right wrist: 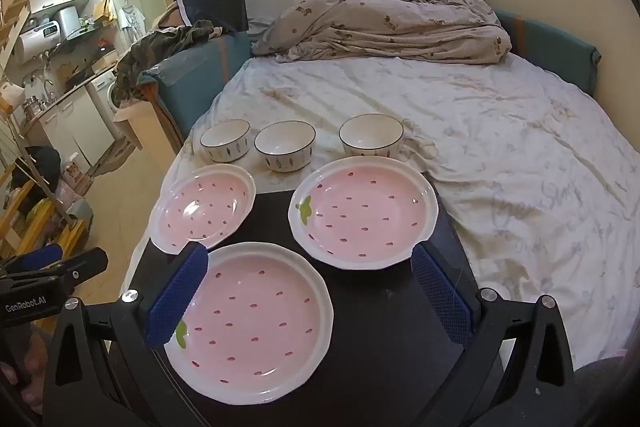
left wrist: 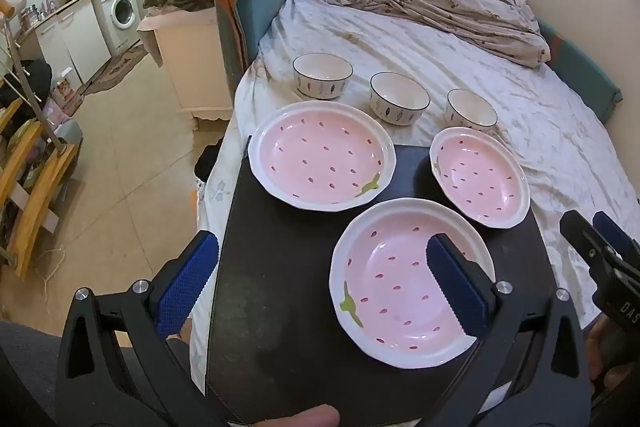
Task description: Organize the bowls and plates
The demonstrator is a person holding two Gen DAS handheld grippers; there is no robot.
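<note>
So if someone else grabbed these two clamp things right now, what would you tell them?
Left gripper: open, holding nothing, above the near plate.
Right gripper: open, holding nothing.
Three pink strawberry plates sit apart on the black board: near plate, far left plate, far right plate.
Three white bowls stand in a row on the bedsheet behind.
Done: nothing stacked.
Left: stack plates, nest bowls.

bed (right wrist: 500, 155) | 3 bowls (right wrist: 285, 145) on sheet | black board (right wrist: 384, 327) w/ 3 pink plates (right wrist: 252, 323)
</note>
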